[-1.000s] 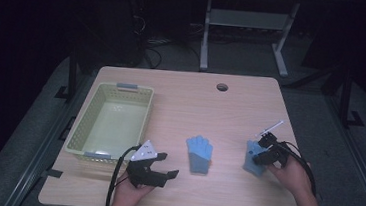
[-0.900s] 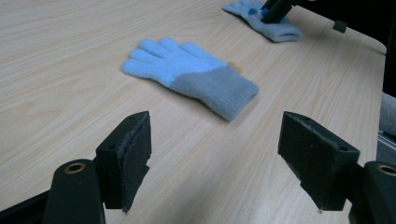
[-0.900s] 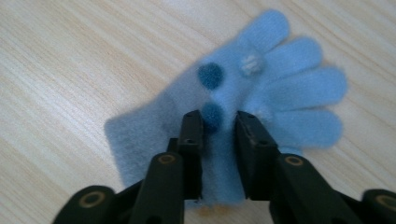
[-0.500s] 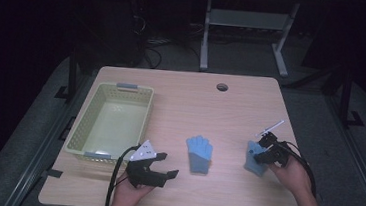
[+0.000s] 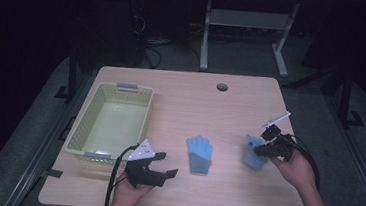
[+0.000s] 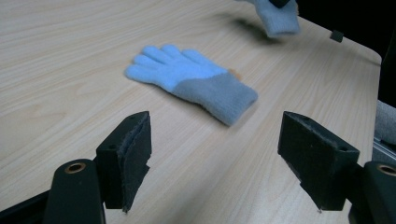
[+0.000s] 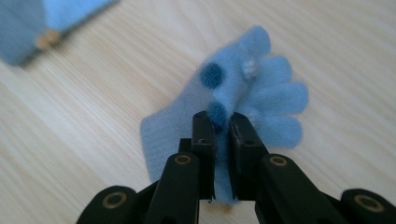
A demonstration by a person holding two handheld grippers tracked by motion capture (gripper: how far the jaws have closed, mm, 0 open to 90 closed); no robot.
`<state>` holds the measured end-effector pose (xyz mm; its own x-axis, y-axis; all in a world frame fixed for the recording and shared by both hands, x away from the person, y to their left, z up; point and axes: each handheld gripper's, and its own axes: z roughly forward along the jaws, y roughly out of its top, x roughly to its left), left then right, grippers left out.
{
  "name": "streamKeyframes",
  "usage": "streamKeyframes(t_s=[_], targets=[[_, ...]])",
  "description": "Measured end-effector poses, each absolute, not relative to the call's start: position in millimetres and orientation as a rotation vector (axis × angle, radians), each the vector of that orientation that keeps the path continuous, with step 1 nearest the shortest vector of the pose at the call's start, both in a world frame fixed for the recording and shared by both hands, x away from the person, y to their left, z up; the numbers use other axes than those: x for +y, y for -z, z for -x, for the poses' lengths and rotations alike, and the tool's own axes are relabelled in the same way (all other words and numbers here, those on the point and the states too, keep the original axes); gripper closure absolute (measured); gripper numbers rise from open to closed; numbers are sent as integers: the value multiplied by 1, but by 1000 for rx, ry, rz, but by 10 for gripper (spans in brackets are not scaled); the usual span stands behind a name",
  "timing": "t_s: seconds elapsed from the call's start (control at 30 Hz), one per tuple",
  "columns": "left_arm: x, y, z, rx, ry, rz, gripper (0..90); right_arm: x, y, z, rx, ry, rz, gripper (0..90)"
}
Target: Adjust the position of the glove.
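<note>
One glove point(image 7: 243, 93) in right gripper point(image 7: 223, 135)

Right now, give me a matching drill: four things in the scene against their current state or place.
1. pale green plastic basket
2. blue knit glove with grey cuff
3. light blue fleece glove
4. left gripper

A. pinched between black fingers
B. open, nothing between its fingers
C. flat mid-table, untouched
D. on the table's left side

Pairs: 1-D, 2-C, 3-A, 4-B
</note>
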<state>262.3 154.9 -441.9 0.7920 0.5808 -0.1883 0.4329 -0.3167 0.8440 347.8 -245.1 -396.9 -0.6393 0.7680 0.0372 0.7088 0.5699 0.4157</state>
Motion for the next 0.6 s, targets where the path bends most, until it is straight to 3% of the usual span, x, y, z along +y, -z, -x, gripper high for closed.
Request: streamKeyframes(t_s=[0.6], targets=[[158,439,-262,768,-189,-1945,272,-182,363,-348,2744,-698,-995,822]])
